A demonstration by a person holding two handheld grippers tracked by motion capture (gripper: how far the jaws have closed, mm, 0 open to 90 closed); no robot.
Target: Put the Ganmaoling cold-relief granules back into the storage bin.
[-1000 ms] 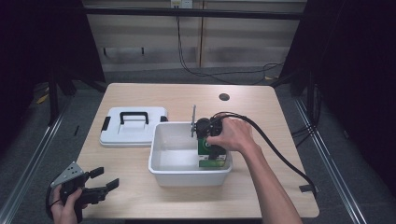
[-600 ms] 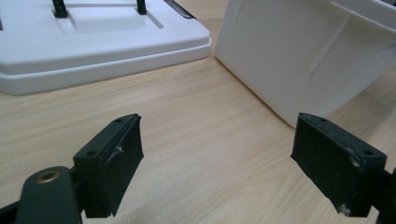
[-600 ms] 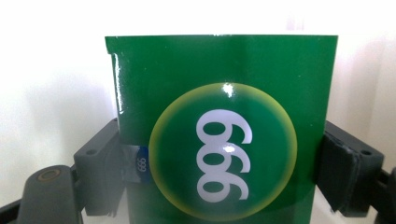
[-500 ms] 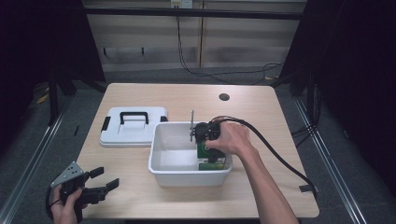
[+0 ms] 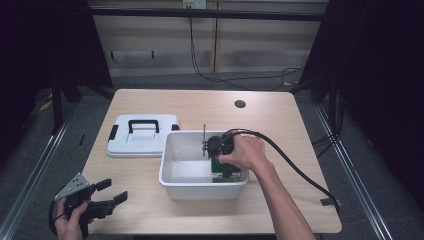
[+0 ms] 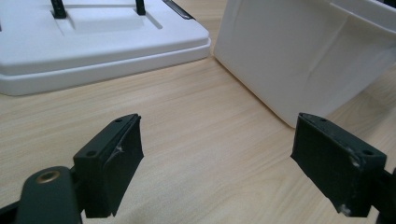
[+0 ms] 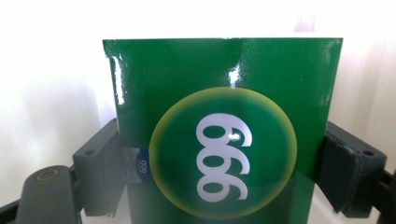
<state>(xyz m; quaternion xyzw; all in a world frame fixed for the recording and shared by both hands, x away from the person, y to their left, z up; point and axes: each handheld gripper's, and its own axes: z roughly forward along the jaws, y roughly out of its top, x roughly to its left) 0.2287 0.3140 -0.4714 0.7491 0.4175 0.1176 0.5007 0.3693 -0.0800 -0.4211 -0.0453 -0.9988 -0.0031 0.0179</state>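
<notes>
A glossy green box point(image 7: 224, 116) with a yellow-ringed circle and the white figures 999 sits between the jaws of my right gripper point(image 7: 224, 177), which press on both its sides. In the high view that gripper point(image 5: 221, 165) reaches down into the right half of the white bin point(image 5: 200, 187), and the green box point(image 5: 223, 173) stands low inside against the front wall. My left gripper point(image 5: 107, 194) is held at the table's near left corner, open and empty. Its jaws stand wide apart over bare wood point(image 6: 217, 158).
A white lid point(image 5: 142, 145) with a black handle lies flat on the table left of the bin. In the left gripper view the lid point(image 6: 93, 46) is ahead on the left and the bin's wall point(image 6: 299, 56) ahead on the right. A black cable point(image 5: 295, 167) trails right from my right gripper.
My right gripper has sunk a little lower into the bin with the green box, drifting slightly toward the front wall. The left gripper has stayed put.
</notes>
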